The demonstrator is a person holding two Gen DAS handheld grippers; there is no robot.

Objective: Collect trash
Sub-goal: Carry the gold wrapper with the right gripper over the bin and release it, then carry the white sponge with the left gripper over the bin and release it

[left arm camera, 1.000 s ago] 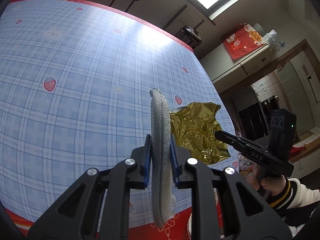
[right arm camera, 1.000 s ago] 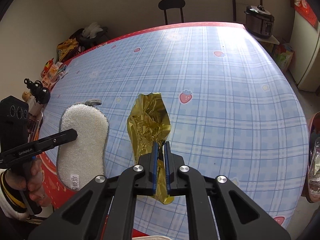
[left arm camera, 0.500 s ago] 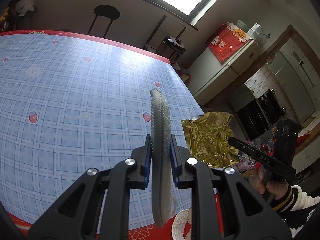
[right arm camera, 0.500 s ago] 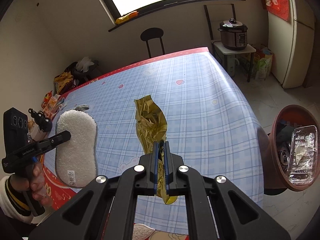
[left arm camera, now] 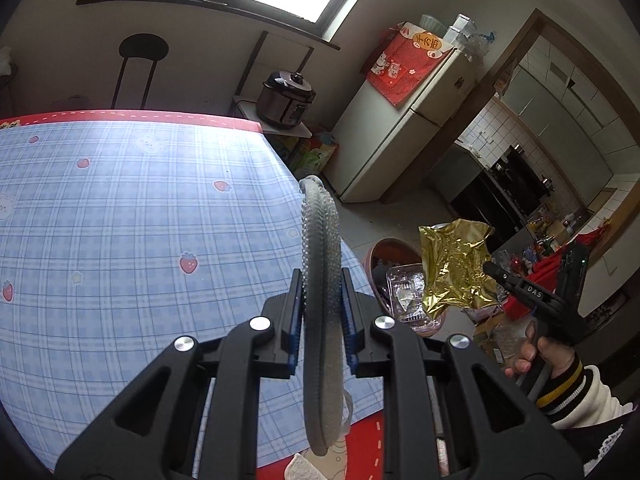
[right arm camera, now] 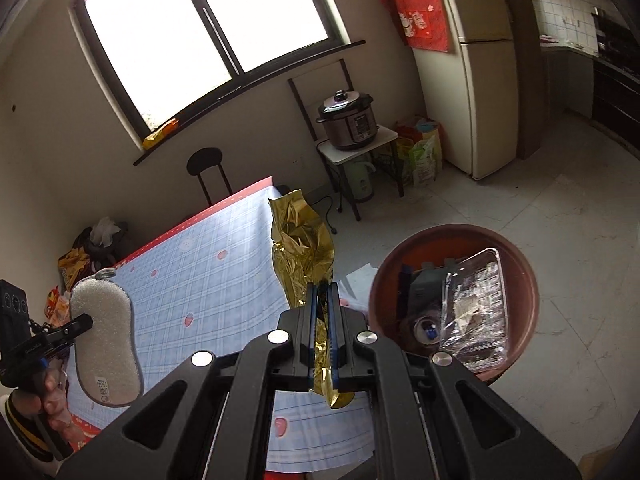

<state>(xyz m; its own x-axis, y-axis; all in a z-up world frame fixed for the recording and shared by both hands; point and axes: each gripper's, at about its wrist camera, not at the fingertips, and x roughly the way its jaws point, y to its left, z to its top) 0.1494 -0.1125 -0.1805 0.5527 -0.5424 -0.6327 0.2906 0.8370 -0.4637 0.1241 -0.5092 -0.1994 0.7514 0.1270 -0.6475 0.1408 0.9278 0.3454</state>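
My right gripper [right arm camera: 323, 300] is shut on a crumpled gold foil wrapper [right arm camera: 302, 248], held in the air beyond the table's right edge, just left of a brown trash bin [right arm camera: 516, 276] on the floor. The bin holds a clear plastic tray and other rubbish. The left wrist view shows the same wrapper [left arm camera: 456, 264] above the bin [left arm camera: 380, 248]. My left gripper [left arm camera: 322, 284] is shut on a grey-edged white scrubbing pad [left arm camera: 320, 320], held on edge over the table's front right corner. In the right wrist view that pad [right arm camera: 104, 344] hangs at the far left.
The table [left arm camera: 120, 220] has a blue plaid cloth with strawberry prints and a red border. A pressure cooker [right arm camera: 348, 120] sits on a small side table near a white fridge [right arm camera: 484, 60]. A black chair [right arm camera: 206, 168] stands behind the table. A hand and striped sleeve [left arm camera: 560, 376] hold the right gripper.
Both grippers rose and swung right, off the table's middle toward its right edge. The gold wrapper has left the tabletop and now hangs next to the bin, which has come into view.
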